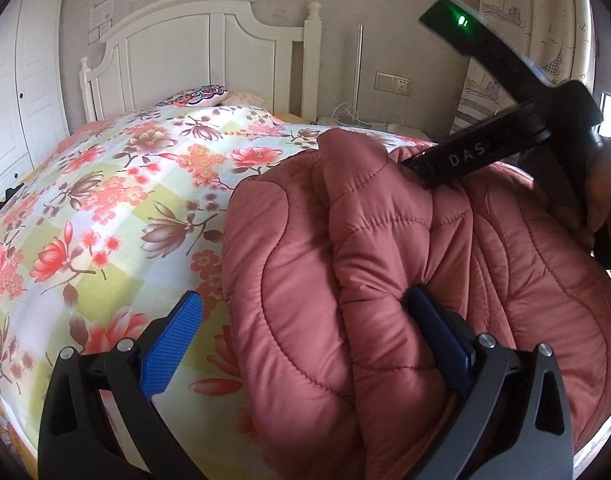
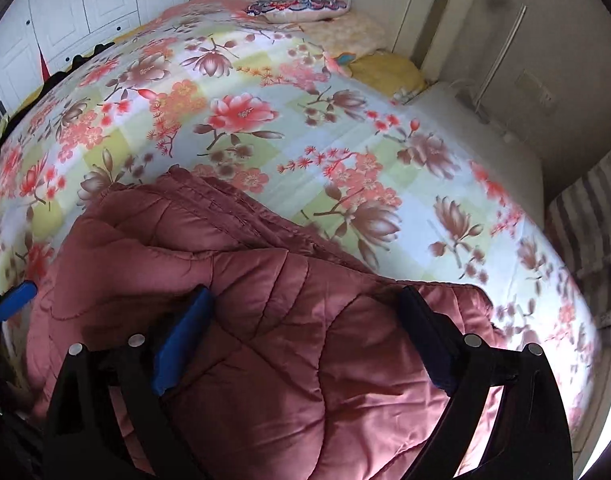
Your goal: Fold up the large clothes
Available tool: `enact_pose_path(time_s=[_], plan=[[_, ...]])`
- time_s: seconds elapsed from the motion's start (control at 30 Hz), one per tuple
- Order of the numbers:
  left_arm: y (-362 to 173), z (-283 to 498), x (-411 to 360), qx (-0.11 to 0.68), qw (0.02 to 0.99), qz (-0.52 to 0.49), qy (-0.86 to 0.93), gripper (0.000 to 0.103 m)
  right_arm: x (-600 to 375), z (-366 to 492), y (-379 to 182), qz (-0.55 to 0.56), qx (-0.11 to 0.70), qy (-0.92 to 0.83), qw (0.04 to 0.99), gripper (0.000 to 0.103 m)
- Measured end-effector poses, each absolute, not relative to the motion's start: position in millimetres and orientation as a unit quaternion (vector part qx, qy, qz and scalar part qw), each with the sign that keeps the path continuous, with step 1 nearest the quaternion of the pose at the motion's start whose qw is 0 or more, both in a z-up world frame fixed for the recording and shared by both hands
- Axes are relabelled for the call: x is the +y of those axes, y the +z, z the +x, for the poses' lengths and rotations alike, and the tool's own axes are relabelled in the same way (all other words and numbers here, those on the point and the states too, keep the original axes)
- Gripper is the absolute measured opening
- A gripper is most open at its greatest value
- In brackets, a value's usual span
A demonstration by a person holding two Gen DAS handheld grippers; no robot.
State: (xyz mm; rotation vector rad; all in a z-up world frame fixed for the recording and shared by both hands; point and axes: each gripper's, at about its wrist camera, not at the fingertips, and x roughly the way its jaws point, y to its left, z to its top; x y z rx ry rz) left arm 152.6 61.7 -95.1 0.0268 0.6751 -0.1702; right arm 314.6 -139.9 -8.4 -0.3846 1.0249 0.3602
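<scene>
left gripper: jaws spread, straddling padded fold, lower centre | right gripper: jaws spread over same garment, nothing pinched | pink quilted jacket: bunched, lower right, on floral bedspread | advice: close on seam edges, lift evenly, fold flat | headboard: upper left

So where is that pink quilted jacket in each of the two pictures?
Left wrist view: the pink quilted jacket fills the lower right, bunched between the open left gripper fingers.
Right wrist view: it fills the lower centre and left.
Shared landmark: the patterned pillow by the headboard.
</scene>
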Motion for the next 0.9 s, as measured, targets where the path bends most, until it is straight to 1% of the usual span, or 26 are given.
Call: enact_pose_path(time_s=[0.07,0.17,0.23,0.3,0.47,0.53,0.63,0.73,0.83,0.9], plan=[[-95.2,151.4,62.2,0.33,0.94,0.012,-0.084,0.101,-138.9,301.4,6.0,-0.186,0.459,0.152,0.855,0.089],[-95.3,151.6,63.8,0.331,0.939,0.005,-0.088,0.101,-154.8,261.1,39.0,-0.143,0.403,0.154,0.891,0.09],[-95.6,151.9,64.8,0.332,0.939,0.003,-0.089,0.101,-174.0,232.1,51.8,-0.116,0.376,0.131,0.91,0.092],[-95.5,152.1,64.7,0.331,0.939,0.002,-0.09,0.101,-193.7,205.4,56.5,-0.091,0.358,0.111,0.923,0.092],[-95.5,152.2,65.0,0.331,0.939,0.002,-0.089,0.101,-240.0,145.8,33.1,-0.017,0.352,0.076,0.933,0.092],[-95.1,151.3,64.3,0.331,0.94,0.003,-0.087,0.101,-245.8,135.1,12.6,-0.001,0.369,0.075,0.926,0.092],[-95.2,150.3,62.6,0.33,0.94,0.01,-0.083,0.101,-241.6,134.0,-16.1,0.025,0.401,0.119,0.908,0.092],[-94.9,149.6,61.6,0.329,0.941,0.01,-0.08,0.101,-238.5,131.7,-3.1,0.011,0.397,0.107,0.912,0.092],[-95.0,149.8,62.2,0.33,0.94,0.007,-0.082,0.101,-230.1,111.2,20.5,-0.014,0.354,0.094,0.93,0.092],[-95.1,149.7,61.9,0.33,0.941,0.006,-0.081,0.101,-225.7,96.5,24.4,-0.004,0.333,0.119,0.935,0.094]])
